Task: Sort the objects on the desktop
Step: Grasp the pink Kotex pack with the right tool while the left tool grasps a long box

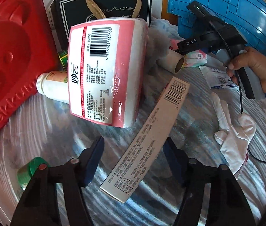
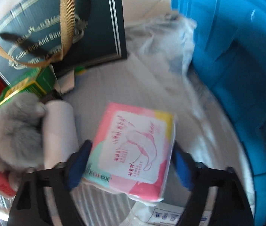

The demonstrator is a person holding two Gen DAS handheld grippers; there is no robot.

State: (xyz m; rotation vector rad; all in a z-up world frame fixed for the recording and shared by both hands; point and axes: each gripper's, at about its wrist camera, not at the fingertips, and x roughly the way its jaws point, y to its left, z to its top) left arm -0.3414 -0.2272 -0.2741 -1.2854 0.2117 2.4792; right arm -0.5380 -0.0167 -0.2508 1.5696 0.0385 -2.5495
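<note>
The left tool (image 1: 133, 162) stands half open around the long white carton (image 1: 148, 137), which lies low in the centre of the left wrist view on the table (image 1: 48, 131), its pads not clearly pressing. The right tool (image 2: 131, 162) brackets the pink packet (image 2: 133, 150) at lower centre of its view, jaws wide, blue pads (image 2: 78, 167) just beside the edges; whether they grip I cannot tell.

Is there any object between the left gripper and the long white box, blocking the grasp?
Nothing visible blocks it. The long white box already lies between the fingers of the left gripper, with the tissue pack beyond it.
</note>
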